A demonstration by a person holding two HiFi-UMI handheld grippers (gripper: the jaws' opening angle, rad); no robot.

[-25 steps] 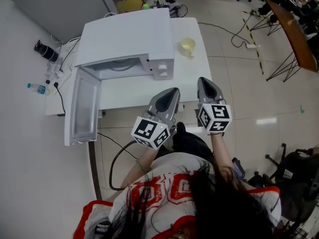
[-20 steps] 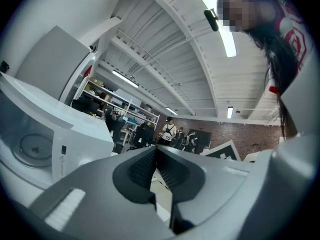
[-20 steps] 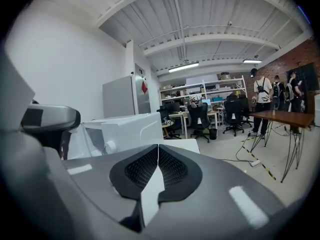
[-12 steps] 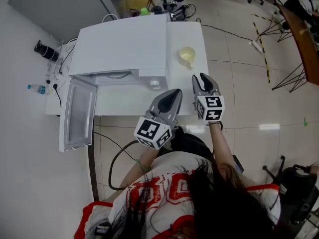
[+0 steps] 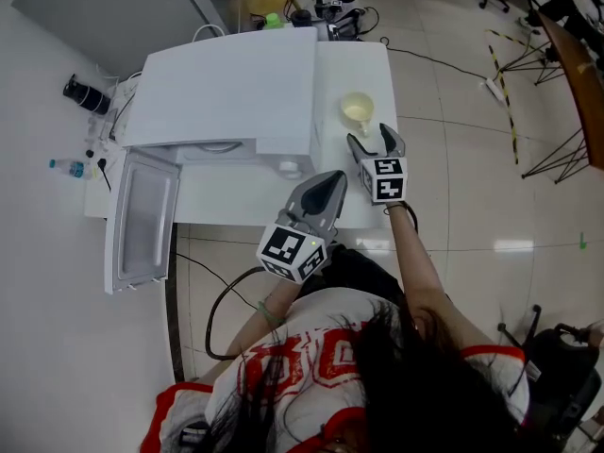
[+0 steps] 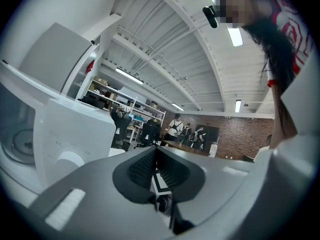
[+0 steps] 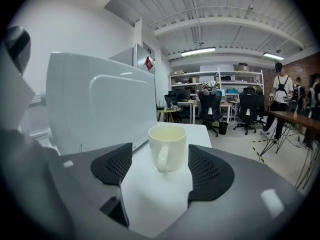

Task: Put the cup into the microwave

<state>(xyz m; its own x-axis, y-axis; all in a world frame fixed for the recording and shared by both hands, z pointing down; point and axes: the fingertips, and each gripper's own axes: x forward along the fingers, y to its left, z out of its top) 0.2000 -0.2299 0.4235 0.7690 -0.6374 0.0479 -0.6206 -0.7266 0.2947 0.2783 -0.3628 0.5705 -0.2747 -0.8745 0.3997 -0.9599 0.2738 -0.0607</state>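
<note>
I'm standing at the white worktop (image 5: 360, 59) and looking down on it. The microwave (image 5: 226, 83) is sitting on its left part, and its door (image 5: 142, 225) is hanging wide open on the left, reaching out past the worktop's front edge. The cup (image 5: 357, 111) is standing upright on the worktop just to the right of the microwave, outside it, pale yellow and empty as far as I'm seeing.

I'm holding my right gripper (image 5: 371, 140) right behind the cup, nose dipping a little toward it. Its jaws are opening as I speak, already standing wide. In the right gripper view the cup is sitting dead centre in the gap, just beyond the tips, its handle (image 7: 161, 159) pointing back at me. The pads are not touching it on either side.

My left gripper (image 5: 328, 182) is hovering level over the front edge of the worktop, near the microwave's right front corner. Its jaws are pressing together pad to pad. The left gripper view is looking past the microwave's front, catching the control knob (image 6: 70, 160) and, further left, the turntable (image 6: 22, 146) inside the open cavity.

A dark cable (image 5: 219, 314) is looping across the floor (image 5: 453, 215) under the worktop.
</note>
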